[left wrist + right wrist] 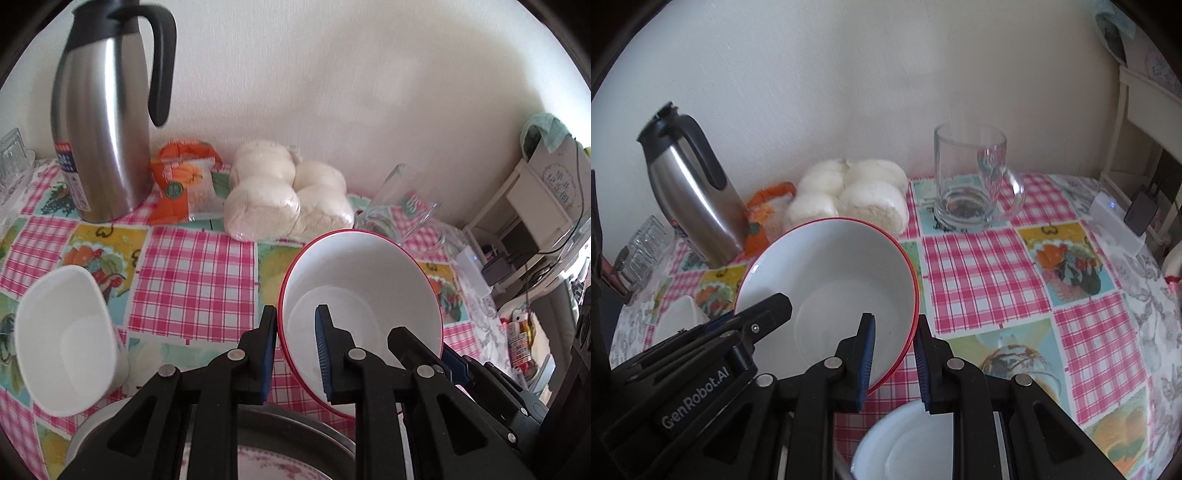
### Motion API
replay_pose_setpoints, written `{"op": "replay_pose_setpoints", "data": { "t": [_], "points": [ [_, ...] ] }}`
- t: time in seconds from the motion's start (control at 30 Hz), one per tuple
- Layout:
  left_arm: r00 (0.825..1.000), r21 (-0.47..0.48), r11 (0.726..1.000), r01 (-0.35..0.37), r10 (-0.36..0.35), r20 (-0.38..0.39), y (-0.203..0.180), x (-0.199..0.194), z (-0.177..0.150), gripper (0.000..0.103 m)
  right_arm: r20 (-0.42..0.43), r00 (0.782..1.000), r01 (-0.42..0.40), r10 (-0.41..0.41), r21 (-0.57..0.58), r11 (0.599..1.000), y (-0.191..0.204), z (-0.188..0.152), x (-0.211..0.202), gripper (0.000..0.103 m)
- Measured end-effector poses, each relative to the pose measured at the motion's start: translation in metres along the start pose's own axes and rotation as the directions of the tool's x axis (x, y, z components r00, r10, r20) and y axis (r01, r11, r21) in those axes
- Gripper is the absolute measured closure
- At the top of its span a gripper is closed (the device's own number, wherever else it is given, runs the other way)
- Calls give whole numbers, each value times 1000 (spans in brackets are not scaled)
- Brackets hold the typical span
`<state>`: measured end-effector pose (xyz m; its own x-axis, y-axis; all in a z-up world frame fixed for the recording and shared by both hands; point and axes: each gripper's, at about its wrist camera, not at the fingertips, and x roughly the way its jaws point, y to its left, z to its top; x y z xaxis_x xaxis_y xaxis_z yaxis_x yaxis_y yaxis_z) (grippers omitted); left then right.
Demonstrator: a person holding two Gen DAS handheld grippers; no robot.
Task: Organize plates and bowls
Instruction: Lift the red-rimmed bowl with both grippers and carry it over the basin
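1. Left claw clamps the near-left rim of the red-rimmed bowl
2. Right claw pinches the same bowl's right rim, so it hangs tilted above the checked table
3. A white bowl lies below

"GenRobot.AI" stands on the left tool.

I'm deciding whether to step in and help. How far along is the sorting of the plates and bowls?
Nothing looks finished yet. In hand: the red-rimmed bowl, with the left gripper and right gripper each clamped on opposite sides of its rim, held tilted above the tablecloth. Left: the white square bowl, a blue-rimmed bowl and a patterned plate below remain separate.
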<state>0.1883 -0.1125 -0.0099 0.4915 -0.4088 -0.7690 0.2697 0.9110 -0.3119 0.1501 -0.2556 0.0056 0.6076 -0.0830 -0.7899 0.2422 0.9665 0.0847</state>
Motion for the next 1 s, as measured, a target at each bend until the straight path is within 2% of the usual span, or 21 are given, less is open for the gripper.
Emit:
{"op": "replay_pose_setpoints", "data": {
  "t": [0.47, 1.0],
  "points": [
    [995, -5, 1000, 12, -11, 94, -6, -93, 3, 83, 95, 995, -3, 8, -53, 999, 33, 11, -86, 80],
    [991, -26, 1000, 7, -3, 131, -4, -176, -26, 83, 148, 988, -35, 47, -87, 996, 71, -11, -167, 80]
  ]
}}
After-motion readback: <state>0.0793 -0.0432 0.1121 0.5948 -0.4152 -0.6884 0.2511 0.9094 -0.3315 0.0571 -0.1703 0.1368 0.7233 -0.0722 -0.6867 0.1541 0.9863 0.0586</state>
